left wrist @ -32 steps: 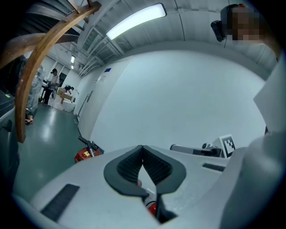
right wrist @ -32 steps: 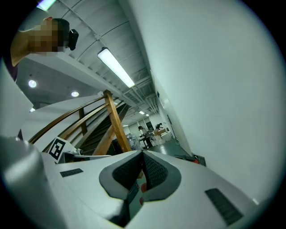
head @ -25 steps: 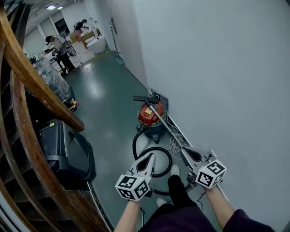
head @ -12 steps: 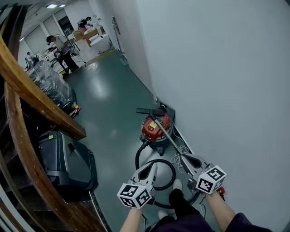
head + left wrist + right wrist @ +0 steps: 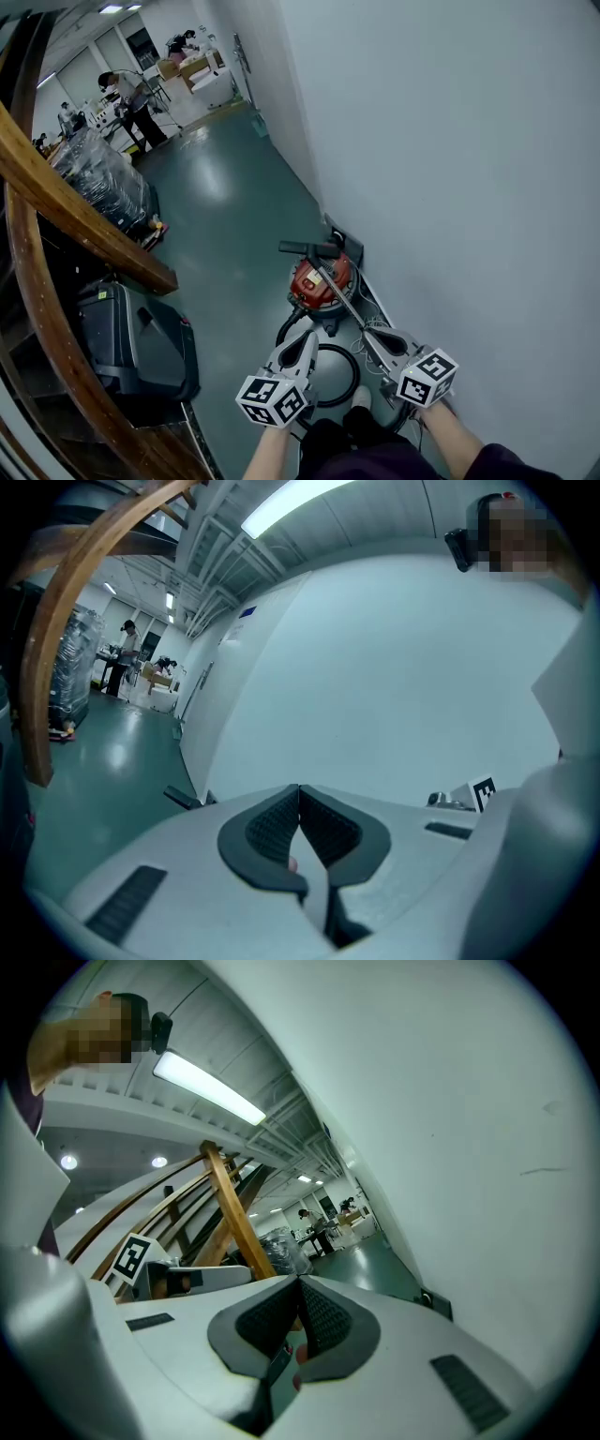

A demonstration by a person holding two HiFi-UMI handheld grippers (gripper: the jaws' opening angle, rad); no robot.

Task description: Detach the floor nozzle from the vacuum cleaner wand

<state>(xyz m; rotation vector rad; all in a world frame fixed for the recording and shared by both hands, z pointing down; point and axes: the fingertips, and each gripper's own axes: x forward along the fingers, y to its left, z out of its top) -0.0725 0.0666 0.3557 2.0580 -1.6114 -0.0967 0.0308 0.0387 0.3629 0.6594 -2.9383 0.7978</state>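
The left gripper (image 5: 311,336) and the right gripper (image 5: 368,336) are held low, side by side and apart. Each has its jaws pressed together with nothing between them. Just past their tips a black hose (image 5: 282,324) loops on the green floor (image 5: 225,216). Ahead of both stands the red vacuum cleaner (image 5: 317,279), close to the white wall (image 5: 450,169) on the right gripper's side. The metal wand (image 5: 339,292) slants from near the right gripper's tips up over the red body. At its far end sits the floor nozzle (image 5: 307,248), a black crossbar joined to the wand and well clear of both grippers. Off to the left gripper's side a black case (image 5: 131,337) sits under a wooden stair rail (image 5: 84,230). Far ahead, a person (image 5: 131,98) stands by tables.
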